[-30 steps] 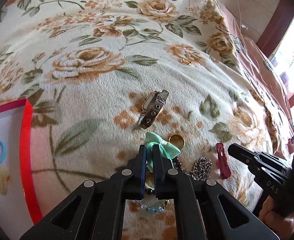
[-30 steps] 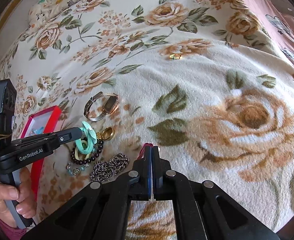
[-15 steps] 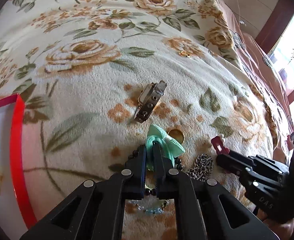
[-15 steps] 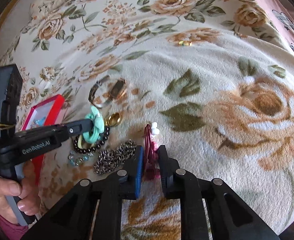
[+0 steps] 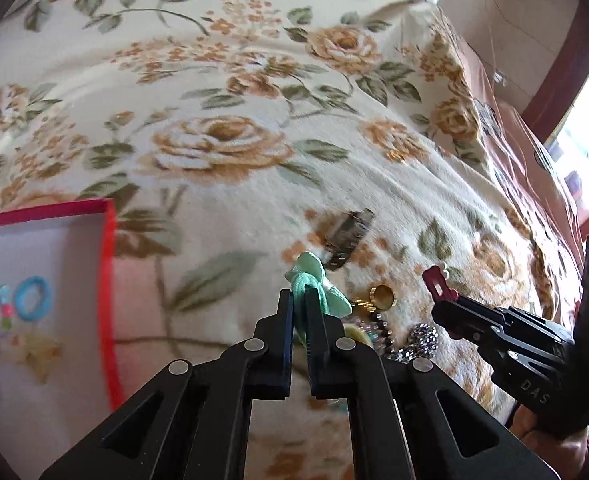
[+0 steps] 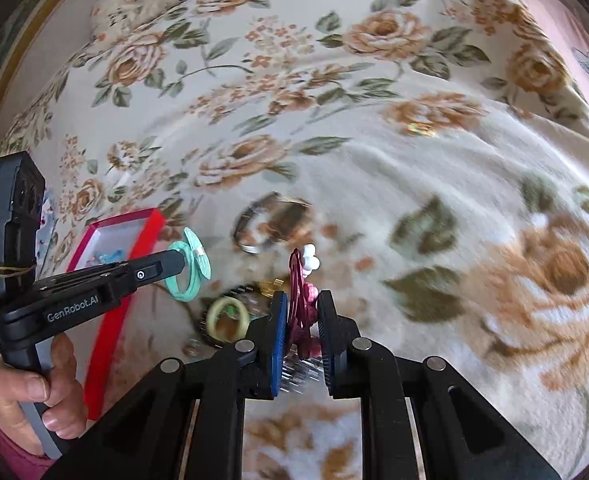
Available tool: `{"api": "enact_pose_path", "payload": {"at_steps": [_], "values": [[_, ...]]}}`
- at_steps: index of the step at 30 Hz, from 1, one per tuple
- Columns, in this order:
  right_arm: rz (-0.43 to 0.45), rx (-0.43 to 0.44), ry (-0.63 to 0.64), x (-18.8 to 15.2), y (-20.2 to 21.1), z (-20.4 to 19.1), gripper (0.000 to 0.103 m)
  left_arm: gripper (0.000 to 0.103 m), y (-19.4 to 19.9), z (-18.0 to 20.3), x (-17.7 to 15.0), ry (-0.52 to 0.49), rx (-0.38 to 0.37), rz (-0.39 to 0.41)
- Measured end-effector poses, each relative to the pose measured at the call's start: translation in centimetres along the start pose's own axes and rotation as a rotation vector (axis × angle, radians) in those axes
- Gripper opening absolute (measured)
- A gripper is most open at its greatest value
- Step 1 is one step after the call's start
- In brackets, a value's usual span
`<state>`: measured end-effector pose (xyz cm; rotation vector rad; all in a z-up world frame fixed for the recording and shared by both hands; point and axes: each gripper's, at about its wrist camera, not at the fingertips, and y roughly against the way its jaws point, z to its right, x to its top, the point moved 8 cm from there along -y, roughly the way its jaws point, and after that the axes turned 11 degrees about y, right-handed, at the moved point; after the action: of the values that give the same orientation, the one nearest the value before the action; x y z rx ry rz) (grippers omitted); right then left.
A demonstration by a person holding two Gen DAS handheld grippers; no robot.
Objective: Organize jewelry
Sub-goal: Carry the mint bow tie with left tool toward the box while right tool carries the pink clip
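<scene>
The left gripper [image 5: 299, 304], at the lower centre of the left wrist view, is clamped on a mint-green fabric hair tie with a bow [image 5: 314, 288], whose loop hangs clear of the bed in the right wrist view [image 6: 186, 272]. The right gripper [image 6: 299, 308], at the lower centre of its own view, is closed on a dark red hair clip with a small white bow at its tip [image 6: 300, 280]; the clip stands upright between the blue pads. In the left wrist view the same clip [image 5: 436, 282] sticks out of the right gripper's tip [image 5: 446, 312] at the right of the frame.

Both grippers are above a cream fleece blanket printed with tan roses and green leaves [image 5: 222, 148], spread over the bed. On it, just beyond the left gripper, lie a gold ring [image 5: 382, 295], a string of dark beads [image 5: 380, 326] and a heap of silver chain [image 5: 422, 338]. A metal wristwatch [image 5: 348, 236] lies further up, blurred. A pale yellow-green ring [image 6: 227, 318] shows in the right wrist view beside the beads.

At the left edge of the left wrist view sits a red-rimmed box with a white floor [image 5: 108, 280], holding a blue hair loop [image 5: 33, 298] and other small coloured pieces too blurred to name. A hand [image 6: 34, 396] at the lower left of the right wrist view holds the left gripper's handle.
</scene>
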<state>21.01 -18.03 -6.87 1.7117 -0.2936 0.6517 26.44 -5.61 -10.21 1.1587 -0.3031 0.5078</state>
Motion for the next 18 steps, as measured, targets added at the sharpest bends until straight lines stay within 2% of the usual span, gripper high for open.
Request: {"api": "enact_pose_path", "payload": {"at_steps": [7, 18], "values": [[0.005, 0.067, 0.076, 1.9, -1.5, -4.8, 0.015, 0.004, 4.2, -4.0, -0.3, 0.065, 0.017, 0.045], [-0.008, 0.149, 0.165, 2.9, -3.1, -11.3, 0.015, 0.004, 10.0, -9.7, -2.5, 0.184, 0.053, 0.105]]}}
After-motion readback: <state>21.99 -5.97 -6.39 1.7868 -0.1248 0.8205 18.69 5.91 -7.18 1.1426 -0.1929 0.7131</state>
